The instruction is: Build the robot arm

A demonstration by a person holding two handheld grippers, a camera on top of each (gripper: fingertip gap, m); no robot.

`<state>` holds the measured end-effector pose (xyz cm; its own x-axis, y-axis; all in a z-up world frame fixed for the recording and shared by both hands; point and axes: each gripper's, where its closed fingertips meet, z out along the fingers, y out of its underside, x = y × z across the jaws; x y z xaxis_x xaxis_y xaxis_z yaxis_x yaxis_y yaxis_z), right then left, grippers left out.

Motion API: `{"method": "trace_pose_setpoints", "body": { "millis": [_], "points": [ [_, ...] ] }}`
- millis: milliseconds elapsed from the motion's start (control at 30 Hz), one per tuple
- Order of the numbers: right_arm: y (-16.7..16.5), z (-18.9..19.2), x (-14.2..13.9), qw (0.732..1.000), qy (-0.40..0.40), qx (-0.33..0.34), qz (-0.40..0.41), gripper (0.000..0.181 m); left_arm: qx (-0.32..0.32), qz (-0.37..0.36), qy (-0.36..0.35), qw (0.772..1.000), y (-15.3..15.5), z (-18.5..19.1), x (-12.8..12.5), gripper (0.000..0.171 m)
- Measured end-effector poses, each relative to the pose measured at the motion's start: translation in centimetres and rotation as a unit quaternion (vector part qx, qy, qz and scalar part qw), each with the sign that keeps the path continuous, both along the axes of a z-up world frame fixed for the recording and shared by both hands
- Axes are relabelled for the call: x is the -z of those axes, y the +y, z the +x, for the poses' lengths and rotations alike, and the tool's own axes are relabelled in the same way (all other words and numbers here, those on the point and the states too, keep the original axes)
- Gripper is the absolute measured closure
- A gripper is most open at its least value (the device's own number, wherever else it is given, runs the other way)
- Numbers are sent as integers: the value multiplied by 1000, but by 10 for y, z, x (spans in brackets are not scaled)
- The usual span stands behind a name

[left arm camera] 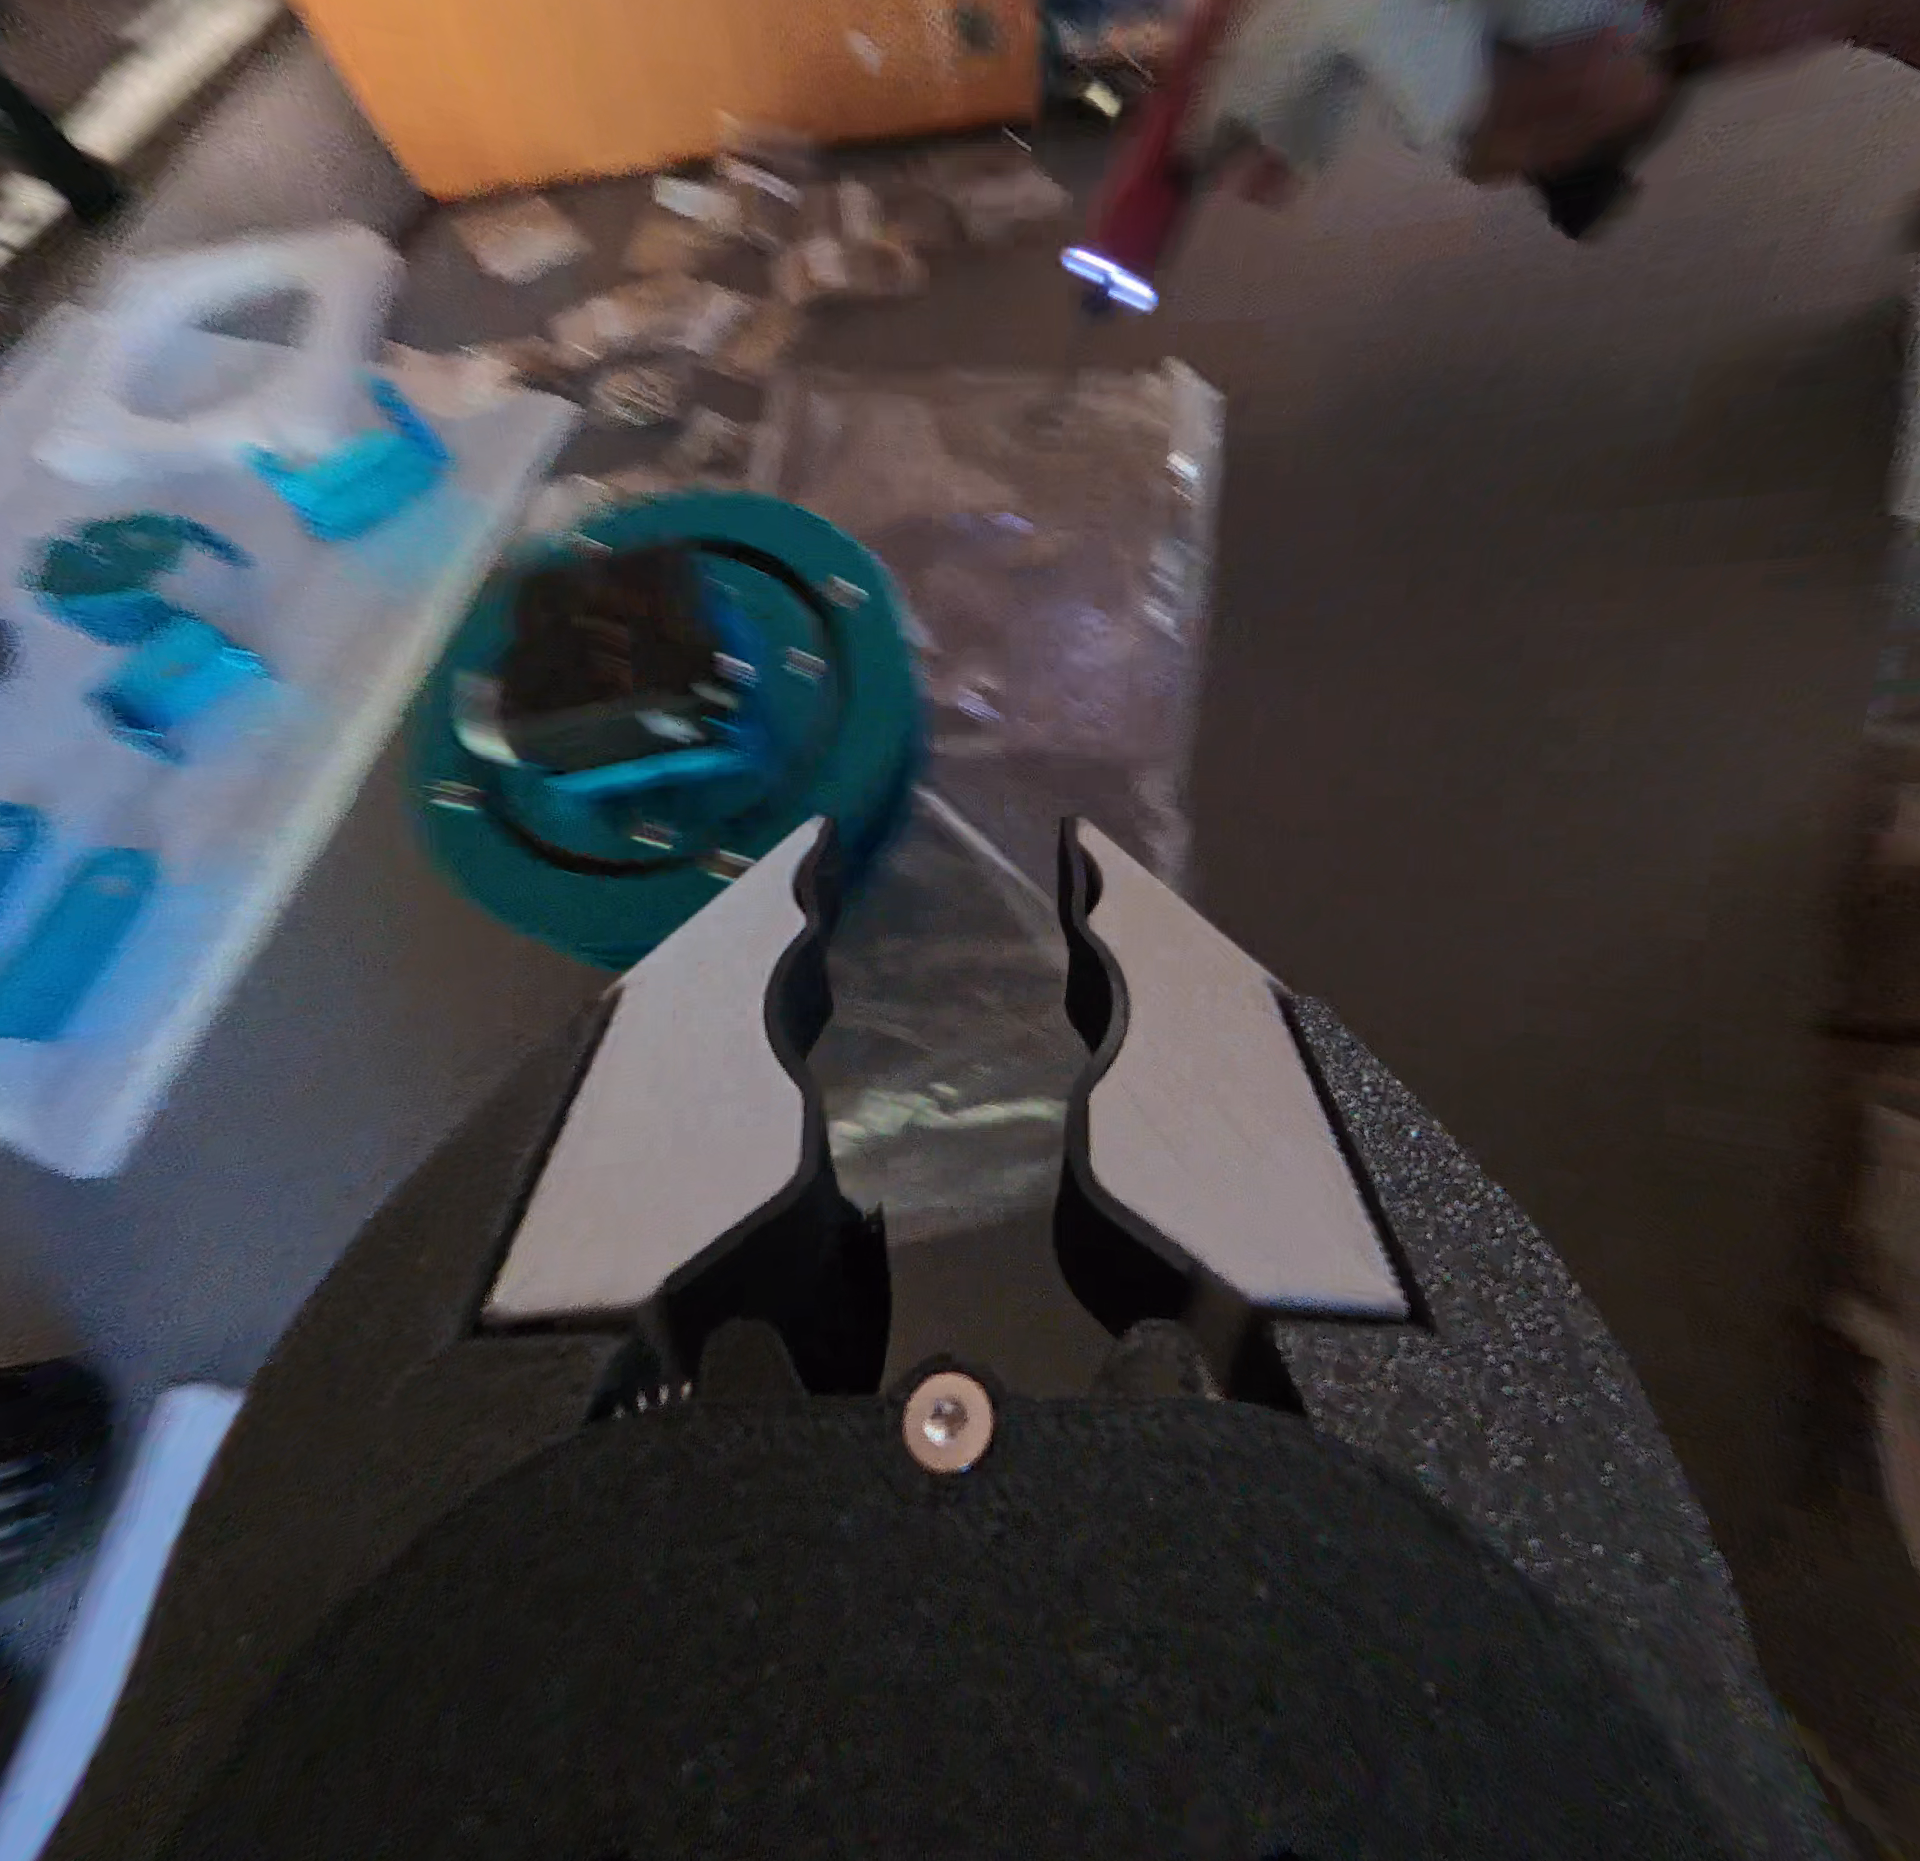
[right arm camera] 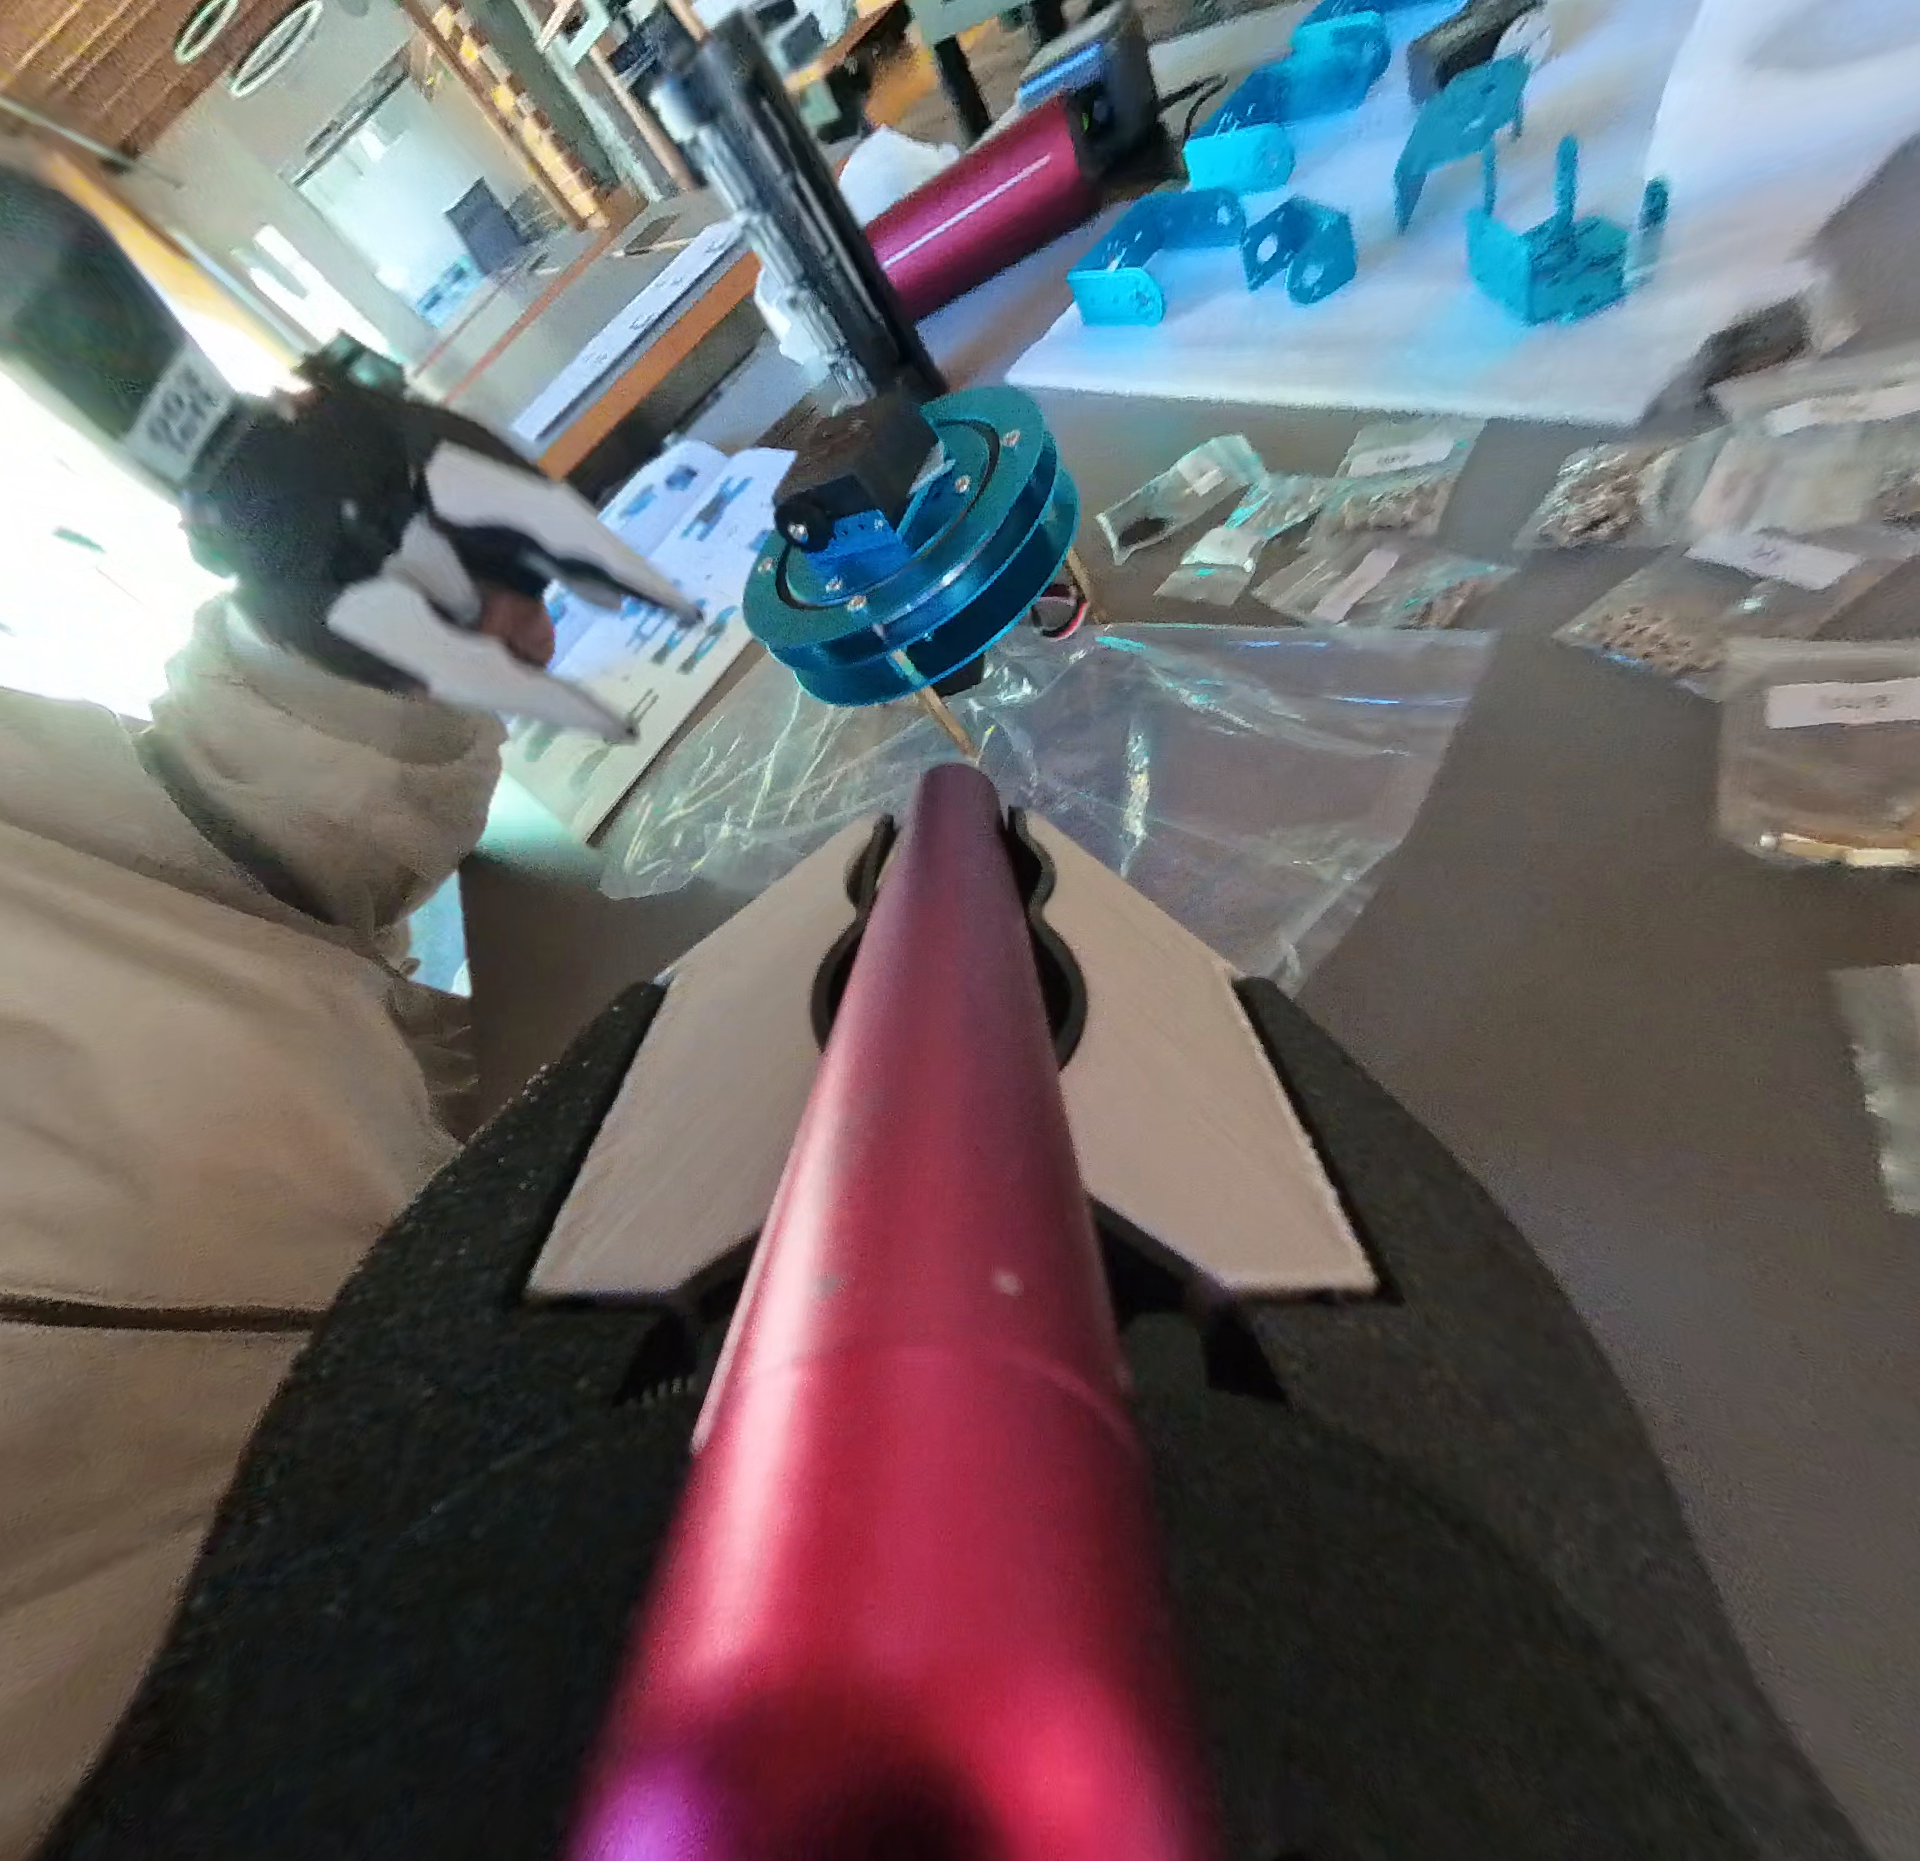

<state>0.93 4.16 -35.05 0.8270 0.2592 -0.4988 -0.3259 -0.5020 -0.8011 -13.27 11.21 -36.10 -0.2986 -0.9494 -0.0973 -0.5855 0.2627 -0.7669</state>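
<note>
My right gripper (right arm camera: 956, 829) is shut on a red screwdriver (right arm camera: 925, 1344), handle running along the fingers. Its thin shaft (right arm camera: 948, 725) reaches the lower rim of a teal round disc assembly (right arm camera: 914, 554) with a black motor block on top. The disc sits tilted on a clear plastic bag (right arm camera: 1195, 772). My left gripper (left arm camera: 948, 835) is open and empty, just right of the disc (left arm camera: 665, 720), left fingertip close to its rim. It also shows in the right wrist view (right arm camera: 665, 673), open beside the disc. The screwdriver (left arm camera: 1138, 170) appears blurred in the left wrist view.
A white foam sheet (right arm camera: 1455, 357) with several blue brackets (right arm camera: 1299, 248) lies behind the disc. Small bags of hardware (right arm camera: 1558, 554) lie on the right. A black post (right arm camera: 800, 201), a second red cylinder (right arm camera: 966, 201), an orange box (left arm camera: 665, 55) and a beige sleeve (right arm camera: 208, 1032) are around. The grippers' ends are close to 15 cm from one another. The disc (left arm camera: 665, 720) is about 4 cm from my left fingertips.
</note>
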Motion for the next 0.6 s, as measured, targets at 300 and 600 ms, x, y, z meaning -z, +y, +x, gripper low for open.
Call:
{"method": "trace_pose_setpoints", "body": {
  "millis": [300,600],
  "points": [
    [8,-41,55,983,33,-144,-108,160,47,62,103,992,-45,-45,77,137],
    [-25,-54,52,975,78,-159,-133,161,44,92,148,984,-15,-87,80,171]
  ]
}}
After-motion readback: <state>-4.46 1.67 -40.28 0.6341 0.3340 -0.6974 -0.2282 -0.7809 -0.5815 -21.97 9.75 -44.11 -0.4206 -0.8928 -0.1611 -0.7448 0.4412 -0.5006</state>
